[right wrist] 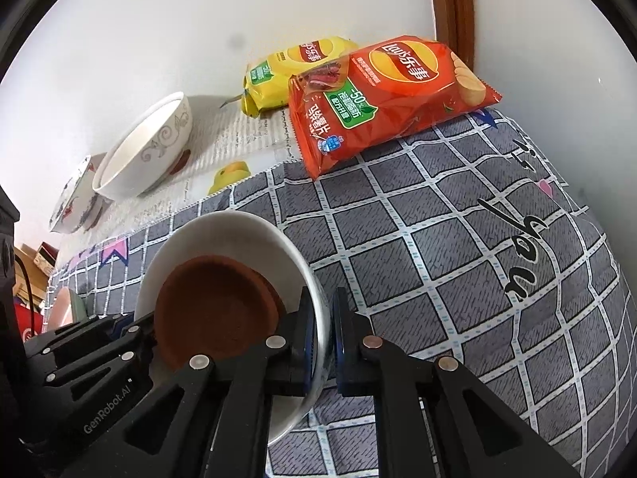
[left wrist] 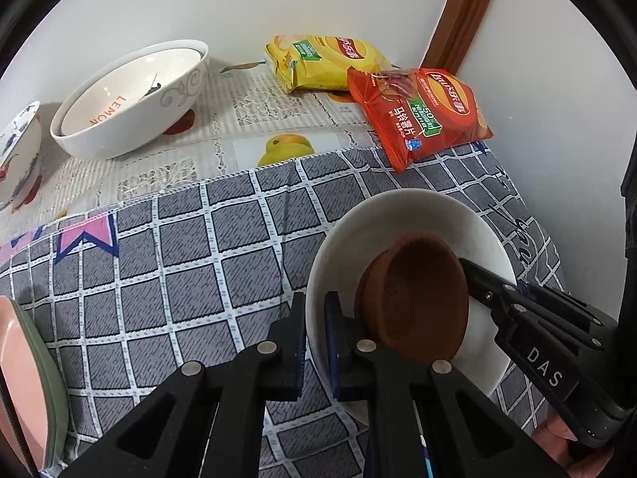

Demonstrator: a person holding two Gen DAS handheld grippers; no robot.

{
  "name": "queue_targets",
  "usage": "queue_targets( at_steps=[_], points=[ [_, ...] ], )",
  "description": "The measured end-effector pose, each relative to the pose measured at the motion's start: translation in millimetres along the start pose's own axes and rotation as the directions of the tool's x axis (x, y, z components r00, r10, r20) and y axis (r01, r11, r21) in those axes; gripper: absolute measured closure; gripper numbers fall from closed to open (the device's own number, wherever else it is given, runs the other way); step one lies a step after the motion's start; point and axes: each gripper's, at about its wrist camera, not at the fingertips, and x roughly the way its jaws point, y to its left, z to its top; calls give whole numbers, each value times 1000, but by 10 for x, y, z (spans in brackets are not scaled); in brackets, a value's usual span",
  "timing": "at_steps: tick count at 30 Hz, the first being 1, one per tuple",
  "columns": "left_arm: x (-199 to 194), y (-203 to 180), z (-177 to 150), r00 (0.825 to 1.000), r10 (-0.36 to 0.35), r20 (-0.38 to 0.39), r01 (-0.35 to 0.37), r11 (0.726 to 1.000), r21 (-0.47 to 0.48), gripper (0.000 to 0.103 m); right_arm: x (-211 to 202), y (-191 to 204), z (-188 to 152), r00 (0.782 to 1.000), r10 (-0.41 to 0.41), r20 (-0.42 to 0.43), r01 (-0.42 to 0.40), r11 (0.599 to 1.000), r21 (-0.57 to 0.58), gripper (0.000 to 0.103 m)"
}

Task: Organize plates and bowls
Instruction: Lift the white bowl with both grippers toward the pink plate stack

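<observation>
A white plate (left wrist: 402,215) with a small brown clay dish (left wrist: 418,294) on it is held tilted above the grey checked cloth. My left gripper (left wrist: 316,342) is shut on the plate's left rim. My right gripper (right wrist: 323,338) is shut on the plate's right rim (right wrist: 314,294); the brown dish (right wrist: 215,310) lies inside. The right gripper also shows in the left wrist view (left wrist: 529,318). A large white bowl (left wrist: 131,99) with a smaller bowl nested in it sits at the back left, and a painted bowl (left wrist: 16,151) stands left of it.
A yellow chip bag (left wrist: 322,61) and a red chip bag (left wrist: 422,113) lie at the back near the wall and a wooden door frame (left wrist: 466,12). A pink and green plate edge (left wrist: 28,378) shows at the lower left.
</observation>
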Motion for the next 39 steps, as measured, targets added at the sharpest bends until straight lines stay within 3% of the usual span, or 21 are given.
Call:
queue_targets(
  at_steps=[23,39],
  points=[
    [-747,301,-169,997,22,73,-19,999,-46,94,-547,596,-109,998,42,51,-40,999,-31,94],
    [-964,580,-325,995,40,90,-33,996,-80,95,-654,944,-178,996,63,57,-59,996,-69,94]
  ],
)
